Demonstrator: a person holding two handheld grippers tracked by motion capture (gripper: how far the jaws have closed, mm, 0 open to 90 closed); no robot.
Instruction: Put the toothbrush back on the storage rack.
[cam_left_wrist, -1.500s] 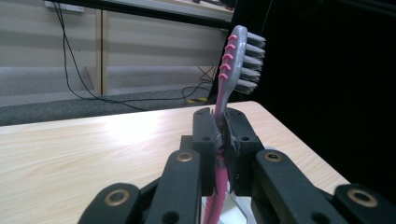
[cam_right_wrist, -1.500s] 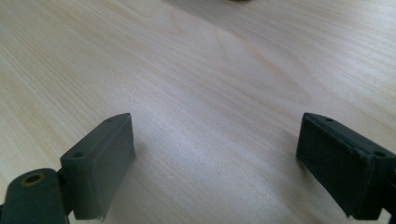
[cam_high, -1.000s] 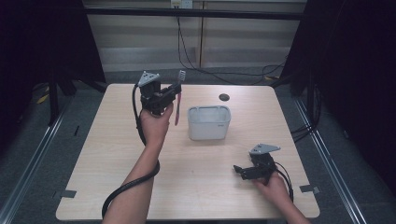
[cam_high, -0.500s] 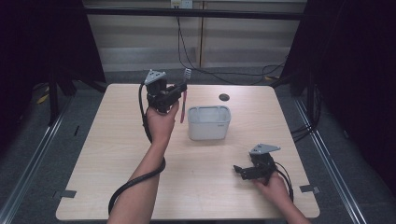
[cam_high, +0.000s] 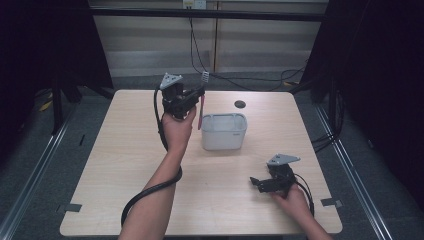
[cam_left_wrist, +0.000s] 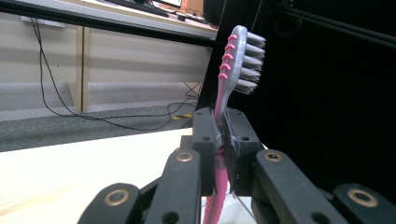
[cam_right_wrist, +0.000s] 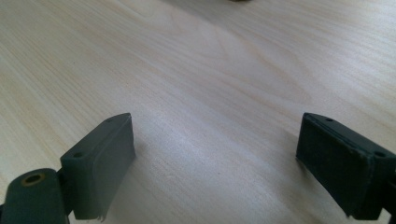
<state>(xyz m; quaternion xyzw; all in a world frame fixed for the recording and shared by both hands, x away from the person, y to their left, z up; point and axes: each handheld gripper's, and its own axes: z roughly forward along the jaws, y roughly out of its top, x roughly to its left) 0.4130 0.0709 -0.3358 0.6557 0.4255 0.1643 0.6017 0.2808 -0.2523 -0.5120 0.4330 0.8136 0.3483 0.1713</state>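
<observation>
A pink and grey toothbrush (cam_high: 202, 102) stands upright in the air, bristle head up, just left of the white basket (cam_high: 224, 131) in the middle of the table. My left gripper (cam_high: 199, 95) is shut on its handle; the left gripper view has the pads pinching the pink handle and the toothbrush (cam_left_wrist: 232, 70) head rising above them. My right gripper (cam_high: 256, 182) rests low on the table at the front right, jaws wide apart. In the right gripper view only bare wood lies between the fingertips (cam_right_wrist: 114, 154).
A small dark round disc (cam_high: 240, 104) lies on the wooden table (cam_high: 120, 165) behind the basket. Black cables trail from both grippers. Dark curtains flank the table, and a pale wall with hanging wires runs behind it.
My left hand has carried the toothbrush a little to the right, closer to the basket's left rim. The right gripper has stayed put.
</observation>
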